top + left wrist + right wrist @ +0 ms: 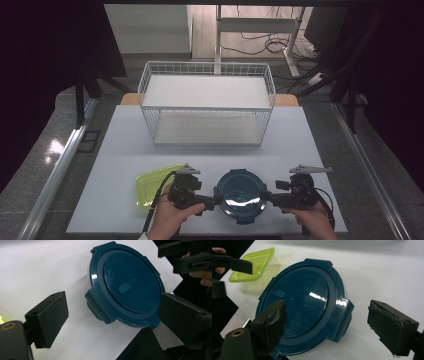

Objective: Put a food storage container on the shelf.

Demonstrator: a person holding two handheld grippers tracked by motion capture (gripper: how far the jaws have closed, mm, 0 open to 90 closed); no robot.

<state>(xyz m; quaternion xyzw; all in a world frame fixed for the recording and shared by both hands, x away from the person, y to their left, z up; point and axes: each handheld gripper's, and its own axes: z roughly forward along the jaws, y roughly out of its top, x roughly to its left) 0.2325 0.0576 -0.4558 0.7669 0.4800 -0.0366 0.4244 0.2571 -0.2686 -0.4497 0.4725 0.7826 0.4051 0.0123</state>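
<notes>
A round dark blue container (241,195) with a clipped-on lid sits on the white table (210,145) near its front edge. My left gripper (214,201) points at it from the left, open, and the container's side clip (98,307) lies between the jaws. In its own view the left gripper (113,308) spans much of the lid (130,286). My right gripper (268,198) comes in from the right, also open. In its own view the right gripper (329,321) straddles the opposite clip (342,318) of the blue container (302,307).
A lime-green square container (154,189) lies just left of the left hand, and the green container (253,265) appears beyond the blue lid. A white wire basket shelf (207,102) stands at the back of the table. The table's front edge runs close under both hands.
</notes>
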